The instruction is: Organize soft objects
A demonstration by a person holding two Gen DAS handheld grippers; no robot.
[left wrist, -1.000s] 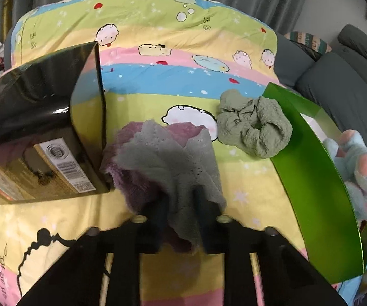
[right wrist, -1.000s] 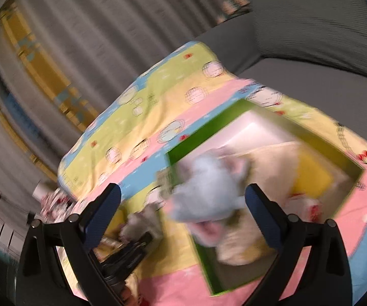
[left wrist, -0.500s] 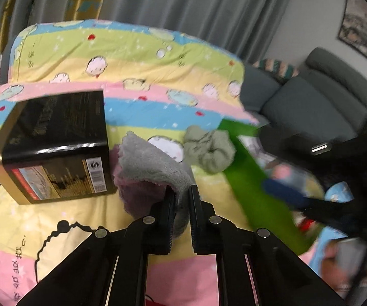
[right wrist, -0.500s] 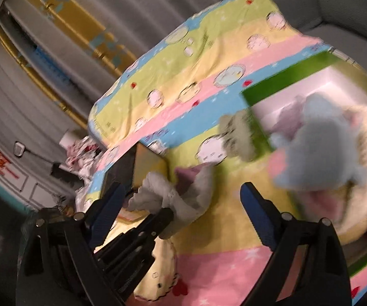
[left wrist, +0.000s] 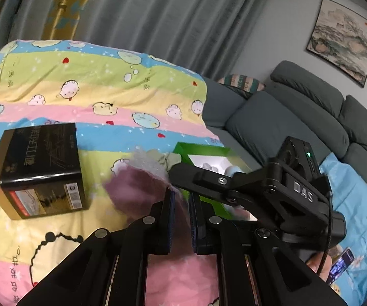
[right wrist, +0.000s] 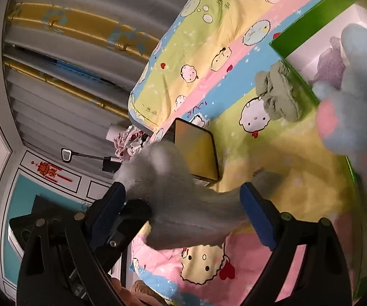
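1. Left gripper [left wrist: 180, 204]: nearest item in the left wrist view. Its jaws are pressed together on a grey-and-purple cloth [left wrist: 140, 178], which hangs clear above the cartoon-print blanket [left wrist: 56, 242]. The cloth spreads up and away from the fingertips, blurred by motion.

2. Right gripper [right wrist: 183, 204]: jaws wide apart and closing. In the right wrist view the grey face of the same cloth [right wrist: 183, 204] fills the gap between the blue pads [right wrist: 258, 216]; the pads do not yet press on it. The right gripper body [left wrist: 272, 193] crosses just beyond the left fingertips, so both tools meet at the cloth from opposite sides.

3. Governing relation: the cloth's long axis runs roughly across the right jaws, from the left gripper's pinch toward the right pad. The right gripper is thus the nearer free tool, and in all likelihood a second grip on the far end is the coming step, for a fold or a shared carry.

4. Black-and-gold box [left wrist: 40, 168]: rests on the blanket, toward its left side, just beyond the cloth.

5. Green scrunchie [right wrist: 280, 94]: lies on the blanket, touching the outer wall of the green box [right wrist: 308, 25].

6. Green box: sits toward the blanket's right edge, open-topped, already holding a blue plush toy [right wrist: 356, 89] and a lilac soft item [right wrist: 331, 63].

7. Background: grey sofa [left wrist: 298, 117] and curtains [left wrist: 158, 12].
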